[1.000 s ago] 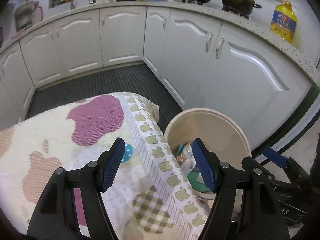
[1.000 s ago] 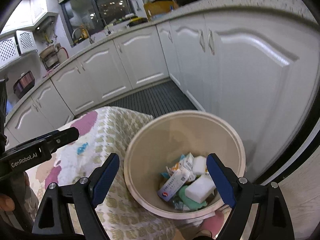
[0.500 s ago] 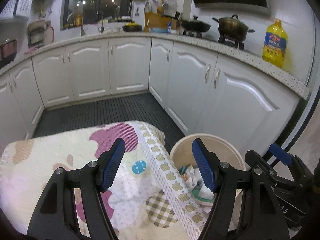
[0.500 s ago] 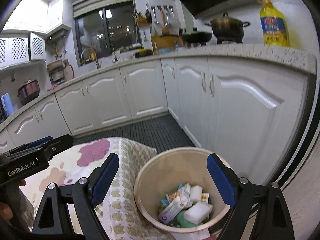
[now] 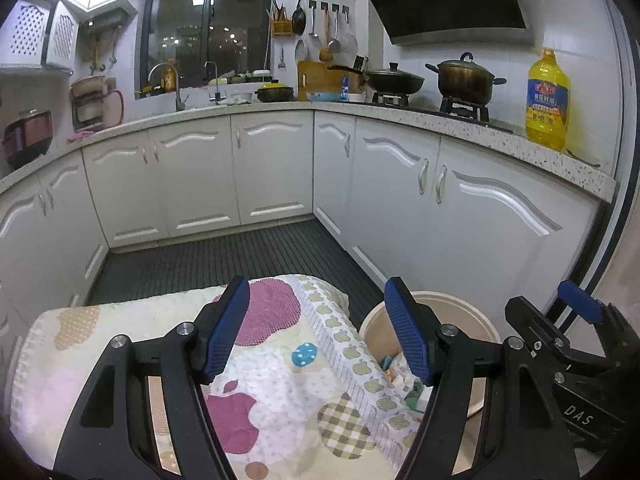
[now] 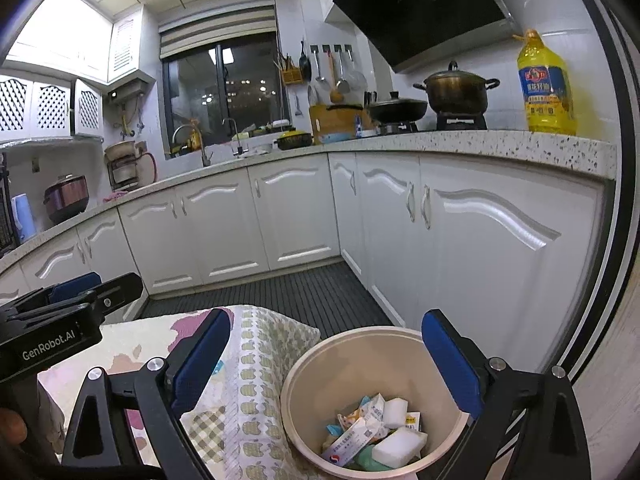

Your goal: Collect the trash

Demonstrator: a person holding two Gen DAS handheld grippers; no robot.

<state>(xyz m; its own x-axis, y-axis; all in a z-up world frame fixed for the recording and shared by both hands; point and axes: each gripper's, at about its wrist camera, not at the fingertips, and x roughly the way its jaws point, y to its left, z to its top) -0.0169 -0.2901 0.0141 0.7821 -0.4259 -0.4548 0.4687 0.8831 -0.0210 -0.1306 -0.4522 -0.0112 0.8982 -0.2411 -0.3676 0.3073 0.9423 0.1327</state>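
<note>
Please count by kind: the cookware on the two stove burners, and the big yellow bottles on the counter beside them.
Black pan with lid: 1
Brown pot with lid: 1
Yellow oil bottle: 1
Total: 3

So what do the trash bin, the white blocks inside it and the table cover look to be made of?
The trash bin looks like matte beige plastic: smooth one-piece wall with a rolled rim. The white blocks look like foam sponge: soft-edged, dull white, though I can't be sure. The table cover is printed fabric, probably quilted: dimpled texture, and it drapes over the table's edge.
</note>
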